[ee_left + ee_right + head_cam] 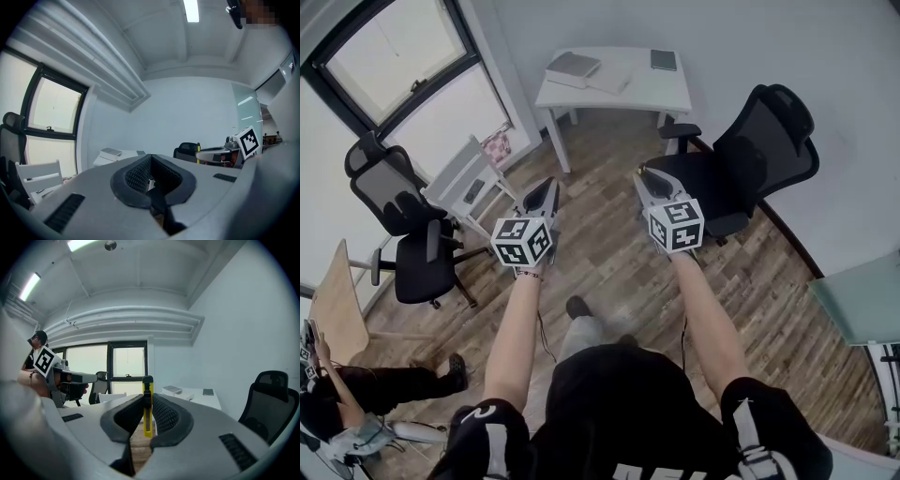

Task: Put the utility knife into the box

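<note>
A yellow utility knife (147, 408) with a black slider stands upright between the jaws of my right gripper (147, 398), which is shut on it. In the head view that right gripper (649, 180) is held out over the wood floor, short of the white table (666, 92). A grey-lidded box (574, 67) lies on the table's left part; it also shows far off as the box (172, 389). My left gripper (547, 190) is held beside the right one. Its jaws meet with nothing between them, so the left gripper (151, 160) is shut.
A flat white box (610, 81) and a dark tablet (664, 60) also lie on the table. A black office chair (752, 157) stands right of it, another chair (401, 221) and a small white stand (465, 186) at the left. A seated person (342, 394) is lower left.
</note>
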`<state>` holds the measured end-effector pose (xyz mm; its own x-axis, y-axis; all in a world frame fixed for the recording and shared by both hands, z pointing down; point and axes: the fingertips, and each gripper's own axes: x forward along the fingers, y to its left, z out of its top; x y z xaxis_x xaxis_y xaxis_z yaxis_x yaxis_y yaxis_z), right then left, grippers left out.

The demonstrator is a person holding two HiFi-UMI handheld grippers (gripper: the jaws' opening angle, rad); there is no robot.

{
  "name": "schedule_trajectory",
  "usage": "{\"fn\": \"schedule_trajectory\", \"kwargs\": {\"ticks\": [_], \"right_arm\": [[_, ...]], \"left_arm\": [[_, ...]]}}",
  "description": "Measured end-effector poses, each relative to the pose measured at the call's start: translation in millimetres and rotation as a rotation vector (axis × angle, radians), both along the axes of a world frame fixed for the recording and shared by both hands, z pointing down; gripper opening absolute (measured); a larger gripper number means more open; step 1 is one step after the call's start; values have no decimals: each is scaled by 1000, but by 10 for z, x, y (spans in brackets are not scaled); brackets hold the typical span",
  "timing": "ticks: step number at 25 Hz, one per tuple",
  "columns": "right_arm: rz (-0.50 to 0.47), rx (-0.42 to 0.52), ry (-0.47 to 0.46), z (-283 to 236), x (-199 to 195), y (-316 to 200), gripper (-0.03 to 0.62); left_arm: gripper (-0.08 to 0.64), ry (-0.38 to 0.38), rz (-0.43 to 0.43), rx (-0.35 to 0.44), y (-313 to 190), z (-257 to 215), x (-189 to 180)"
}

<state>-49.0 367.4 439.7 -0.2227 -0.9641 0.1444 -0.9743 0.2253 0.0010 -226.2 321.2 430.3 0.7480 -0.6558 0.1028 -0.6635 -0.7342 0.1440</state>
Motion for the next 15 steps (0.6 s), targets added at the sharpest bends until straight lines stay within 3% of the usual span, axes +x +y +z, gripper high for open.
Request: {"fn": "schedule_trajectory", "kwargs": {"ticks": [15], "right_arm": [[28, -41, 9, 6, -385, -1325, 69]], "left_arm": [[26, 17, 36, -36, -1363, 27, -349]]}}
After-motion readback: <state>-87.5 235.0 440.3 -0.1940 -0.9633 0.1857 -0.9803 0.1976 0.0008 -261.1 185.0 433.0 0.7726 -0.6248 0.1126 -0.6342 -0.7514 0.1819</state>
